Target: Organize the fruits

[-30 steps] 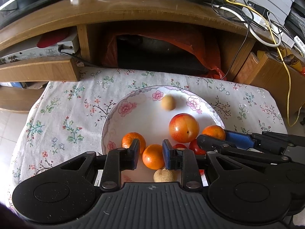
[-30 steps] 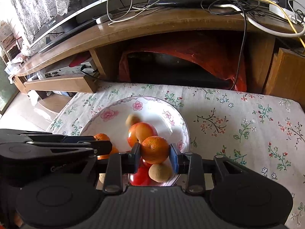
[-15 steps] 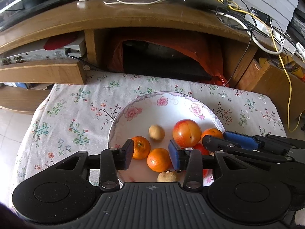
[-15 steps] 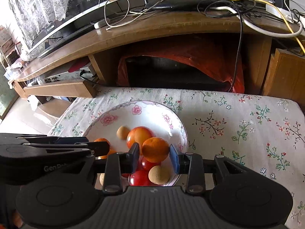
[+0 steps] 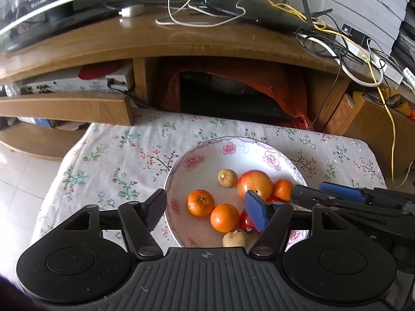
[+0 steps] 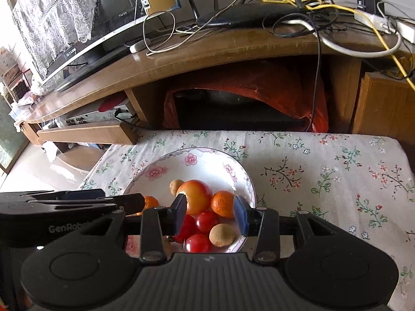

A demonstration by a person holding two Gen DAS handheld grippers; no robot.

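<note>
Ahead of the jaws, a curved wooden TV stand is seen, strewn with tangled cables. A flat television is set on its left end. Pale floor tiles are lit by daylight on the left.

left black plastic two-finger gripper: ribbed centre housing, two round side discs, angled link arms with silver pivot screws, blue pads on black fingers. right black plastic two-finger gripper: same build; the left unit's side shows white "genrobot" lettering, partly hidden.
</note>
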